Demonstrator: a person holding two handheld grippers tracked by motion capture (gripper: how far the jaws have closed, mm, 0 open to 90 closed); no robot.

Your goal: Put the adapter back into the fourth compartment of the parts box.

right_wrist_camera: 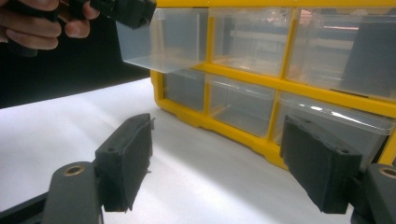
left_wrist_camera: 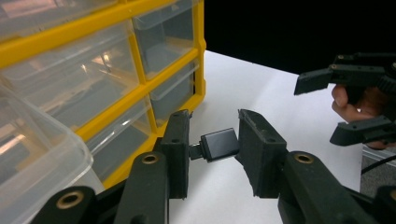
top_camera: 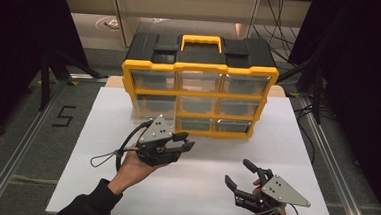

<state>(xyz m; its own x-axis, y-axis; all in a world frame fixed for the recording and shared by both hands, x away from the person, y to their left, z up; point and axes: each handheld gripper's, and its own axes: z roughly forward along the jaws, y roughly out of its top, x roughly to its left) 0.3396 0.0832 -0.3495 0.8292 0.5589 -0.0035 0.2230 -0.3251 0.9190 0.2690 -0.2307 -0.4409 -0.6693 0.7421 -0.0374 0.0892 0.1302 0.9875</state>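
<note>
A: How are the containers arranged?
B: A yellow drawer cabinet (top_camera: 198,95) is set at the desk's (top_camera: 74,180) far edge. One clear drawer (right_wrist_camera: 159,39) is pulled out at its left side; no contents can be made out.

A: And the grippers?
B: A small black adapter (left_wrist_camera: 219,143) is clamped in the left gripper (left_wrist_camera: 214,147), near the cabinet's lower left corner. The right gripper's (right_wrist_camera: 217,163) jaws are held apart, empty.
</note>
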